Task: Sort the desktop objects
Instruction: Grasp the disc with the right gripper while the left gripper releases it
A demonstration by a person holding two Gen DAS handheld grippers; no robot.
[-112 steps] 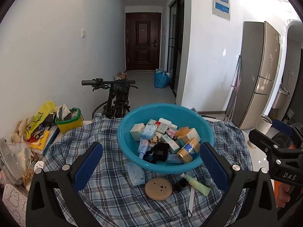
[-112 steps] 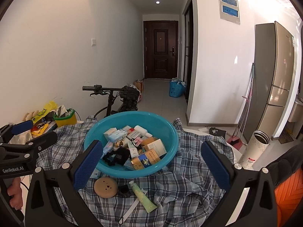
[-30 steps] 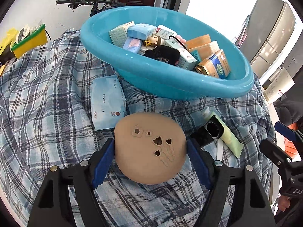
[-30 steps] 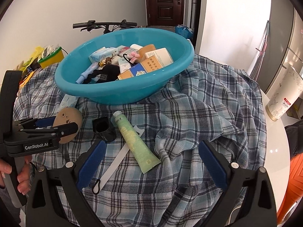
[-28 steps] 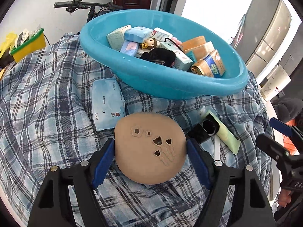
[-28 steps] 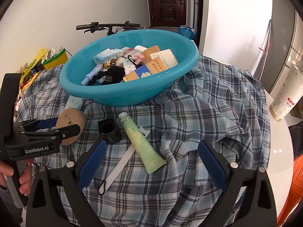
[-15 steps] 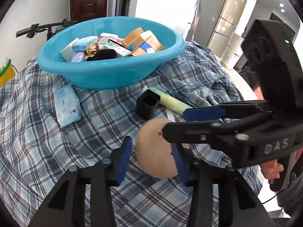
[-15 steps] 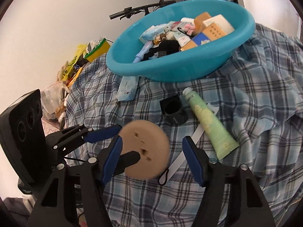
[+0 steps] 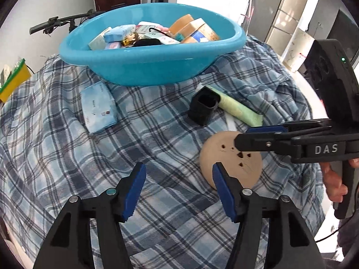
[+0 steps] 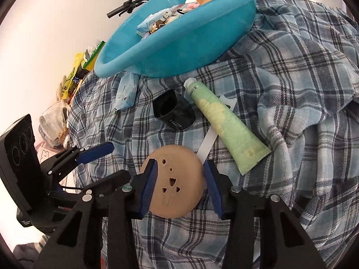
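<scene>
Tan round disc (image 10: 177,185): right gripper (image 10: 179,186) fingers closing on its edges, left gripper (image 9: 177,190) fingers opening empty at nine o'clock; risking slipping from a shallow rim grip.

Both grippers are matte black plastic with blue ribbed pads and silver screws. The right gripper (image 9: 253,137) reads "DAS" in white at three o'clock; the left gripper (image 10: 105,163), at nine o'clock, carries a three-lens black block.
</scene>
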